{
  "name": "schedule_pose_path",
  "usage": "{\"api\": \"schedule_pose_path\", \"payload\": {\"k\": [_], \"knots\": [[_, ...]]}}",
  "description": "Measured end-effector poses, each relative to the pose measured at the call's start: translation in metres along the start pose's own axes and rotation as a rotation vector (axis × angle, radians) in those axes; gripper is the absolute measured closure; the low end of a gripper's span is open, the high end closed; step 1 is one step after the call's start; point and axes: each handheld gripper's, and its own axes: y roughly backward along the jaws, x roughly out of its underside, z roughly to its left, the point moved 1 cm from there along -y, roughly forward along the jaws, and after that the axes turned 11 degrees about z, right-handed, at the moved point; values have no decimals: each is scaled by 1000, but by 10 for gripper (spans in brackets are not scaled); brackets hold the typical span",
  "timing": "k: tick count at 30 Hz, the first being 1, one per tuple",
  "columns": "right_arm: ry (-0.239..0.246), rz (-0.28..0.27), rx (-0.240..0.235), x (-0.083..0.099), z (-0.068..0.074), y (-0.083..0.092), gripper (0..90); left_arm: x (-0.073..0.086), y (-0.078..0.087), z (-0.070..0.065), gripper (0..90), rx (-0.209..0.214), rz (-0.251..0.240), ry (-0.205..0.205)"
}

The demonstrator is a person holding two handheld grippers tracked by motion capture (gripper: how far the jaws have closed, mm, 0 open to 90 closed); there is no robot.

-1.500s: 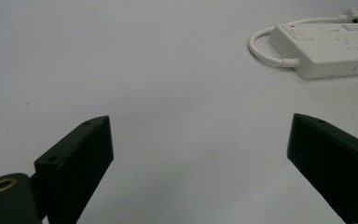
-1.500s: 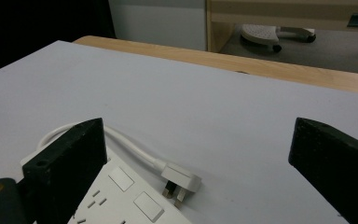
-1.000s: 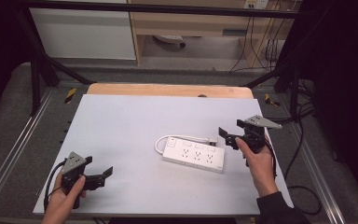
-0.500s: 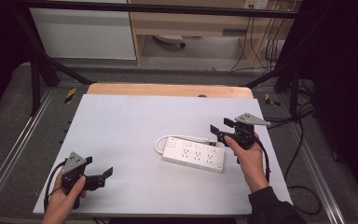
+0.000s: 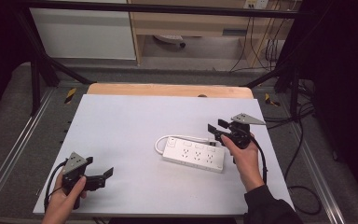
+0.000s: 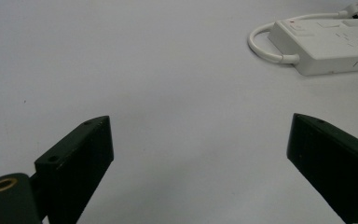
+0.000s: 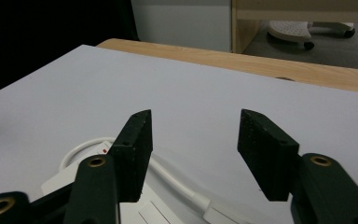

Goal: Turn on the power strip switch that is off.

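A white power strip [image 5: 193, 156] lies flat on the white table top [image 5: 135, 121], right of centre, with its cable [image 5: 161, 141] looping round its left end. My right gripper [image 5: 218, 128] hovers open just above the strip's far right end. In the right gripper view the open jaws [image 7: 193, 135] frame the bare table, with the strip [image 7: 58, 182] and its cable [image 7: 177, 186] low between them. My left gripper [image 5: 103, 178] rests open near the front left corner, holding nothing. From there the strip [image 6: 331, 46] lies far off at upper right.
A wooden strip [image 5: 168, 89] borders the table's far edge. Metal rails run along both sides. Cables [image 5: 303, 196] trail on the floor at right. A shelf unit [image 5: 191, 23] stands beyond the table.
My right gripper has moved left and away from the person, from beside the strip's right end to just above it. The left gripper has stayed put.
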Motion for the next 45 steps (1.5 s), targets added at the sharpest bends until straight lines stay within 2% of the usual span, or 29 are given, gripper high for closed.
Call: {"api": "schedule_pose_path", "payload": {"k": [1, 3, 5, 11, 13, 21, 31, 36, 45], "knots": [[-1, -1, -3, 1, 1, -2, 499, 0, 0, 0, 72, 0, -1, 1], [1, 0, 2, 1, 1, -2, 511, 0, 0, 0, 74, 1, 0, 0], [13, 5, 25, 2, 3, -6, 561, 0, 0, 0, 74, 1, 0, 0], [17, 18, 25, 4, 5, -12, 626, 0, 0, 0, 74, 2, 2, 0], [28, 14, 30, 5, 8, -15, 676, 0, 0, 0, 74, 2, 2, 0], [38, 31, 28, 10, 10, -21, 736, 0, 0, 0, 74, 1, 3, 2], [46, 28, 15, 13, 12, -25, 789, 0, -1, 0, 74, 2, 5, -1], [65, 29, 9, 15, 16, -28, 818, 0, -1, -1, 74, 4, 10, -7], [42, 55, 34, 21, 13, -33, 880, 0, -2, -1, 74, 5, 16, -8]]}}
